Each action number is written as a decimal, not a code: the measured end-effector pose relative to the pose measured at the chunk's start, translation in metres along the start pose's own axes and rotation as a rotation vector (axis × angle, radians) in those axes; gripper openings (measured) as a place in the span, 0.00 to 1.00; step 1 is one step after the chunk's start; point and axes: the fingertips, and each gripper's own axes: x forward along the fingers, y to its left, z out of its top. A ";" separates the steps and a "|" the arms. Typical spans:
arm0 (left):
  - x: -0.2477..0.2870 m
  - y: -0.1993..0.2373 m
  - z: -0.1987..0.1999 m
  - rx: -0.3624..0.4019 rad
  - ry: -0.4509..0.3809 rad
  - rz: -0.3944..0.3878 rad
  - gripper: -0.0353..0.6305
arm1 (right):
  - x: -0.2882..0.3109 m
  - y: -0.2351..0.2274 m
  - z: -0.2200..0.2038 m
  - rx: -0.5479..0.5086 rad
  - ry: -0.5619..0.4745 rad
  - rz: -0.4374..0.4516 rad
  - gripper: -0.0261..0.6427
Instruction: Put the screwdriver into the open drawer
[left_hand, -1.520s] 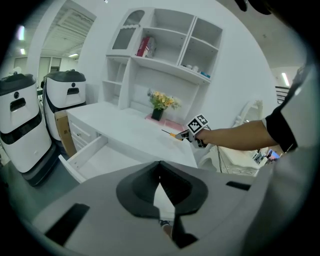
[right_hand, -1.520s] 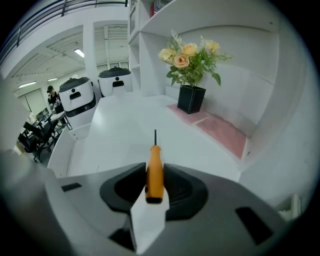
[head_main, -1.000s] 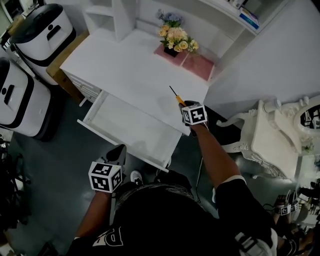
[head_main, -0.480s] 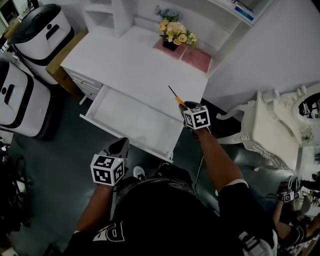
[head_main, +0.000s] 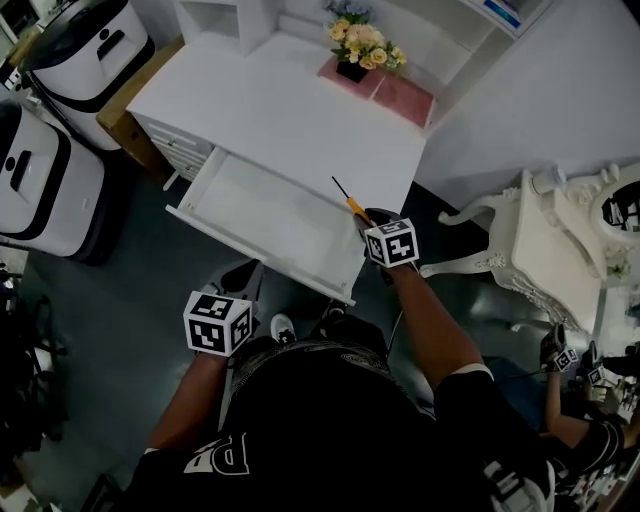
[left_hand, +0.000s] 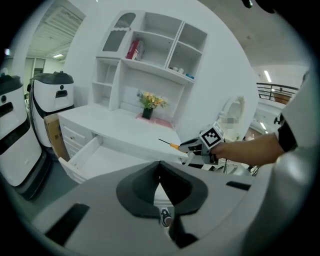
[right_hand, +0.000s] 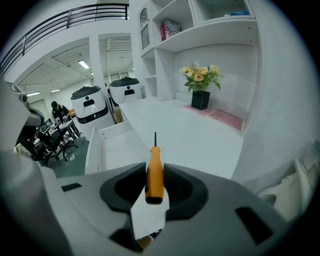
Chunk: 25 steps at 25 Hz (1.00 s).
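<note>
A screwdriver (head_main: 355, 206) with an orange handle and a thin dark shaft sticks forward out of my right gripper (head_main: 367, 216), which is shut on its handle (right_hand: 154, 172). It hangs over the front right edge of the white desk (head_main: 290, 130), by the right corner of the open drawer (head_main: 262, 262). The drawer's white inside (right_hand: 117, 146) is bare. My left gripper (head_main: 243, 278) hangs low in front of the drawer, its jaws together with nothing in them (left_hand: 160, 165). From the left gripper view the screwdriver (left_hand: 169, 145) shows above the drawer (left_hand: 95, 154).
A vase of flowers (head_main: 365, 45) and a pink mat (head_main: 402, 97) sit at the desk's back, under shelves. Two white machines (head_main: 40, 190) stand left of the desk. An ornate white chair (head_main: 540, 250) stands to the right. Another person's hands (head_main: 565, 355) show at lower right.
My right gripper has carried the screwdriver back from over the desktop toward the desk's front edge and the drawer's right corner. The left gripper has hardly shifted.
</note>
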 end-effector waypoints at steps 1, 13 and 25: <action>-0.001 0.001 -0.002 0.000 0.003 0.000 0.08 | 0.000 0.005 -0.003 0.002 0.002 0.005 0.22; -0.006 0.006 -0.019 -0.018 0.030 0.005 0.08 | 0.008 0.054 -0.032 -0.045 0.055 0.080 0.22; 0.005 0.008 -0.034 -0.055 0.092 0.013 0.08 | 0.039 0.092 -0.061 -0.212 0.135 0.166 0.15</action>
